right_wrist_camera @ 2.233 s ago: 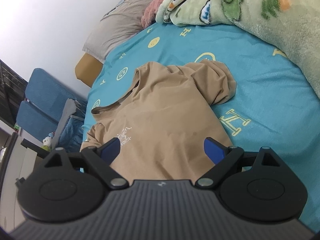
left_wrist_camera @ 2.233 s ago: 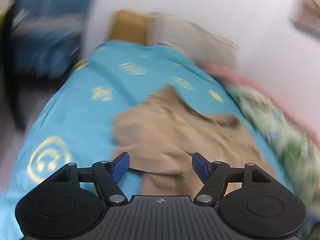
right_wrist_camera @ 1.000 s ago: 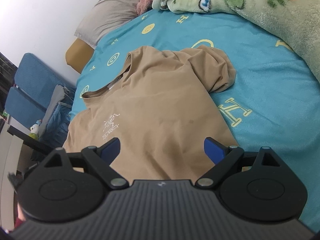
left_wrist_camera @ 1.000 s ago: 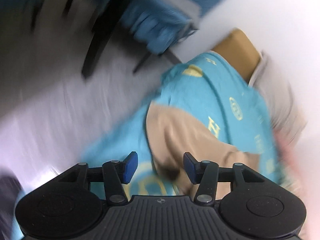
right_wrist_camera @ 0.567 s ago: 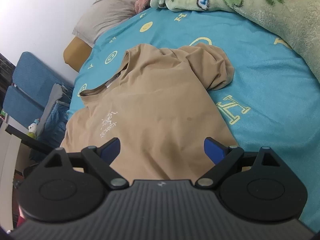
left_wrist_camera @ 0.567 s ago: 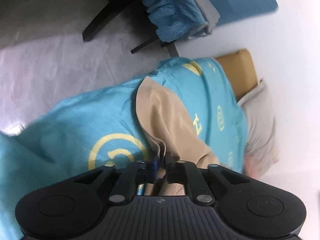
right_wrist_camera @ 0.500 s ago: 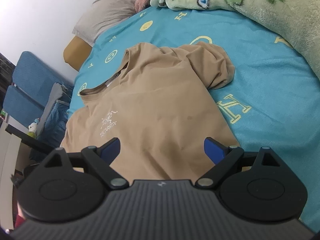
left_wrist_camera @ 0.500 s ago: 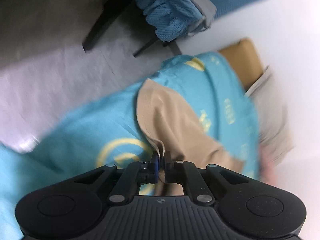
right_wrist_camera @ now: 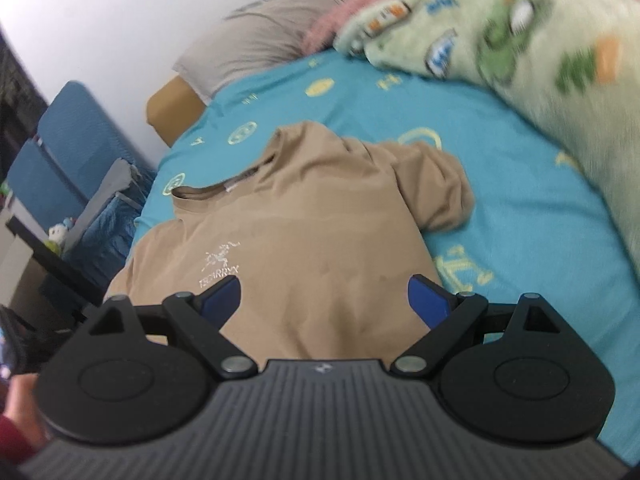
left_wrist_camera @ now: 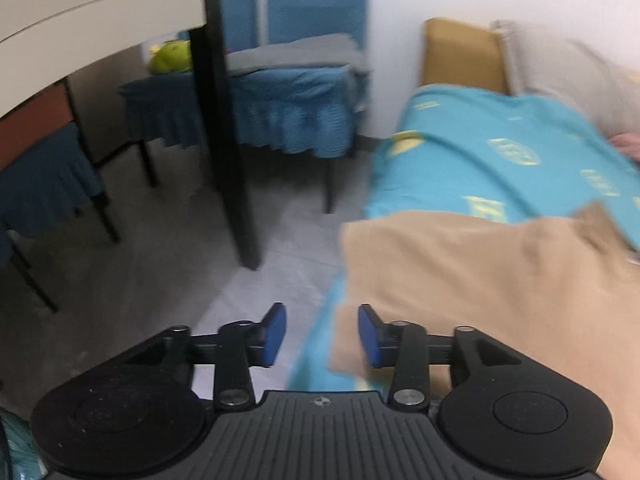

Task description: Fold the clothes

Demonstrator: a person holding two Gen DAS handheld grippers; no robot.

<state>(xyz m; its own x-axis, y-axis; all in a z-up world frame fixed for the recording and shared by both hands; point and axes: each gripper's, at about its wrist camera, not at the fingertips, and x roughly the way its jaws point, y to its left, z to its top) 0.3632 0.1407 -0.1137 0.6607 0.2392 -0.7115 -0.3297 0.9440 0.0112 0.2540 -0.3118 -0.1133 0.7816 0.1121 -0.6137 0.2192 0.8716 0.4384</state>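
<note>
A tan T-shirt lies spread front-up on a bed covered by a turquoise sheet with yellow emblems. Its collar points toward the far end, a small white logo sits on the chest, and the right sleeve is bunched into folds. The shirt's left edge reaches the left side of the bed; in the left wrist view the tan cloth runs right up to the mattress edge above the grey floor.

The right tongs hang over the near part of the shirt with their blue pads spread wide, nothing between them. The left tongs are at the left edge of the bed, also parted and holding nothing; the right pad is just beside the shirt's near corner, though blur hides whether it touches.

At the far end of the bed lies a grey pillow against a tan headboard. A green fleece blanket with cartoon prints is heaped along the right side. Left of the bed stand blue chairs and a black post.
</note>
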